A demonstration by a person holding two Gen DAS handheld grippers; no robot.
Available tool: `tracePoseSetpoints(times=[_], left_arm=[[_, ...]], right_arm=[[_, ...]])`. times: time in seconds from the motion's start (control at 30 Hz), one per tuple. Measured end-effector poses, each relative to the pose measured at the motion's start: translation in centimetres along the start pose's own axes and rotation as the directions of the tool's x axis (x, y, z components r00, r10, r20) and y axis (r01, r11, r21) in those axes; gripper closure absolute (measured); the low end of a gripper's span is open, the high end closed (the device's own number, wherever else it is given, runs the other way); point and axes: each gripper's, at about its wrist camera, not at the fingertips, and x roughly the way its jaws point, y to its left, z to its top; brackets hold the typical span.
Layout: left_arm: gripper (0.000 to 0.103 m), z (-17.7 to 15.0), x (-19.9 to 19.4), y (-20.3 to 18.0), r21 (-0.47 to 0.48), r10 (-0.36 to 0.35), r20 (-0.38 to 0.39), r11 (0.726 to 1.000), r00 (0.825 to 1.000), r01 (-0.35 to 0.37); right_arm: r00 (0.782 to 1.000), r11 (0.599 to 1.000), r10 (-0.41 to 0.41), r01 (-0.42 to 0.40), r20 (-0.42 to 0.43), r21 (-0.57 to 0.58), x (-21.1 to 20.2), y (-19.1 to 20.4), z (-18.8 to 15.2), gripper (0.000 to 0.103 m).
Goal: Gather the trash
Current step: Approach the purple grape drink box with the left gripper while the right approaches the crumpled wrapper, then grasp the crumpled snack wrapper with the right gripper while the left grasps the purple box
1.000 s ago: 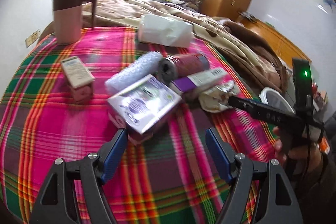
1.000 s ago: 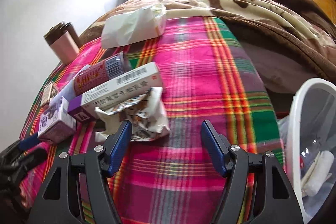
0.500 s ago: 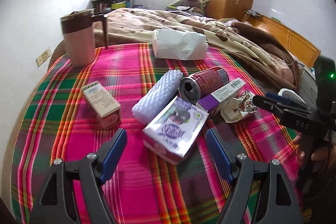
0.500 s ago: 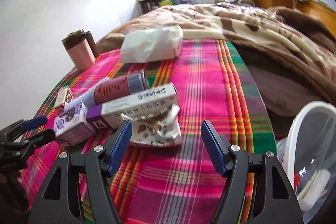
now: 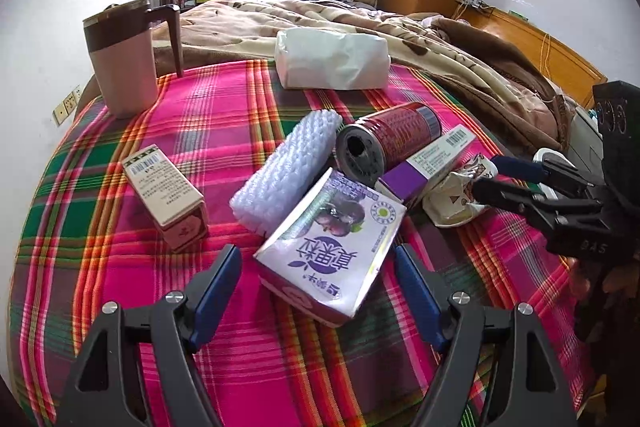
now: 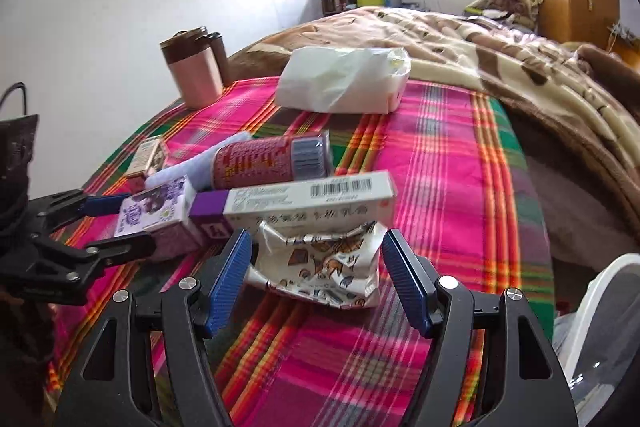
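Note:
A purple and white drink carton (image 5: 332, 247) lies on the plaid cloth (image 5: 224, 107) between the fingers of my left gripper (image 5: 318, 279), which is open; its pads stand just off the carton's sides. A crumpled printed wrapper (image 6: 320, 267) lies between the fingers of my right gripper (image 6: 318, 267), also open and not squeezing it. Behind them lie a red can (image 5: 394, 139) on its side, a long purple and white box (image 6: 304, 203) and a white foam roll (image 5: 288, 171). Each gripper shows in the other's view: the right gripper (image 5: 486, 175) and the left gripper (image 6: 136, 223).
A small tan box (image 5: 164, 191) lies left of the pile. A pink mug (image 5: 124, 59) and a white tissue pack (image 5: 332, 63) stand at the back of the cloth. A brown blanket (image 6: 500, 59) covers the bed beyond. A white bin rim (image 6: 600, 307) shows at lower right.
Both views have rolled closer to level. My left gripper has come up around the carton, and my right gripper has closed in so that the wrapper now sits between its fingers.

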Motion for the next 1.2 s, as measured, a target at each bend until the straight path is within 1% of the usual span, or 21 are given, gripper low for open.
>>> tracePoseSetpoints(times=[0.1, 0.13, 0.23, 0.3, 0.33, 0.37, 0.43, 0.5, 0.57, 0.63, 0.73, 0.8, 0.87, 0.9, 0.93, 1.0, 1.07, 1.1, 1.2], left_arm=[[0.023, 0.0, 0.2, -0.1, 0.003, -0.021, -0.010, 1.000, 1.000, 0.021], [0.024, -0.1, 0.2, -0.1, 0.001, -0.030, -0.014, 1.000, 0.999, 0.030], [0.024, -0.1, 0.0, -0.5, 0.009, -0.031, -0.012, 0.999, 0.999, 0.031], [0.024, -0.1, -0.1, -0.7, 0.013, -0.054, -0.013, 0.998, 0.998, 0.054], [0.024, -0.1, -0.1, -0.9, 0.017, -0.064, -0.013, 0.998, 0.998, 0.065], [0.024, 0.0, -0.2, -1.0, 0.021, -0.059, -0.011, 0.998, 0.998, 0.059], [0.024, 0.2, -0.4, -1.1, 0.034, -0.028, 0.008, 0.999, 1.000, 0.028], [0.024, 0.6, -0.2, -1.1, 0.044, -0.011, 0.018, 0.999, 1.000, 0.011], [0.023, 0.8, 0.4, -1.2, 0.054, -0.010, 0.001, 0.998, 1.000, 0.010], [0.024, 0.7, 1.1, -1.5, 0.076, 0.004, -0.020, 0.997, 1.000, -0.003], [0.024, 0.7, 1.7, -1.6, 0.078, -0.008, -0.042, 0.997, 0.999, 0.011], [0.024, 0.8, 1.9, -1.6, 0.077, 0.013, -0.044, 0.997, 0.999, -0.010], [0.024, 0.9, 2.0, -1.6, 0.078, 0.027, -0.041, 0.997, 0.999, -0.024], [0.024, 0.9, 2.0, -1.6, 0.074, 0.021, -0.041, 0.997, 0.999, -0.018], [0.024, 0.9, 2.0, -1.7, 0.068, 0.008, -0.040, 0.998, 0.999, -0.005], [0.024, 0.8, 2.1, -1.7, 0.053, -0.023, -0.049, 0.998, 0.999, 0.026], [0.025, 0.8, 2.2, -1.7, 0.041, -0.031, -0.048, 0.999, 0.998, 0.033], [0.030, 0.8, 2.1, -1.7, 0.037, -0.027, -0.046, 0.999, 0.999, 0.029], [0.035, 0.7, 1.7, -1.9, 0.030, -0.036, -0.037, 0.999, 0.999, 0.037]], right_arm=[[0.999, 0.999, -0.005, 0.003, -0.045, -0.034, 0.1, 0.6, -0.6, 0.033], [0.998, 0.999, 0.007, -0.010, -0.060, -0.041, 0.1, 0.7, -0.8, 0.033], [0.996, 0.999, 0.022, -0.025, -0.090, -0.037, -0.1, 0.7, -1.1, 0.033], [0.997, 0.999, 0.031, -0.032, -0.072, -0.010, -0.3, 0.2, -1.1, 0.033], [0.997, 0.999, 0.030, -0.028, -0.065, 0.029, -0.4, -0.4, -1.0, 0.033], [0.998, 0.997, 0.025, -0.021, -0.062, 0.069, -0.3, -0.9, -0.9, 0.033], [0.997, 0.989, 0.053, -0.046, -0.048, 0.138, -0.2, -1.8, -0.8, 0.033], [0.998, 0.984, 0.032, -0.022, -0.056, 0.174, 0.2, -2.2, -0.7, 0.033], [0.998, 0.982, 0.026, -0.015, -0.060, 0.188, 0.7, -2.2, -0.6, 0.033], [0.997, 0.977, 0.048, -0.034, -0.060, 0.211, 0.9, -2.2, -0.6, 0.033], [0.997, 0.984, 0.022, -0.009, -0.071, 0.180, 1.1, -1.6, -0.5, 0.033], [0.998, 0.984, 0.012, 0.000, -0.069, 0.178, 1.2, -1.4, -0.5, 0.034], [0.998, 0.981, 0.014, -0.002, -0.063, 0.193, 1.1, -1.6, -0.6, 0.037], [0.998, 0.980, 0.014, -0.001, -0.060, 0.200, 1.0, -1.6, -0.7, 0.045], [0.998, 0.979, 0.016, -0.003, -0.058, 0.204, 0.9, -1.7, -0.7, 0.055], [0.998, 0.977, 0.021, -0.007, -0.062, 0.215, 0.9, -1.8, -0.9, 0.064], [0.998, 0.975, 0.029, -0.015, -0.058, 0.221, 0.8, -1.8, -1.0, 0.064], [0.998, 0.975, 0.031, -0.018, -0.055, 0.223, 0.7, -1.7, -1.0, 0.065], [0.999, 0.973, 0.026, -0.015, -0.044, 0.232, 0.4, -1.7, -1.2, 0.065]])
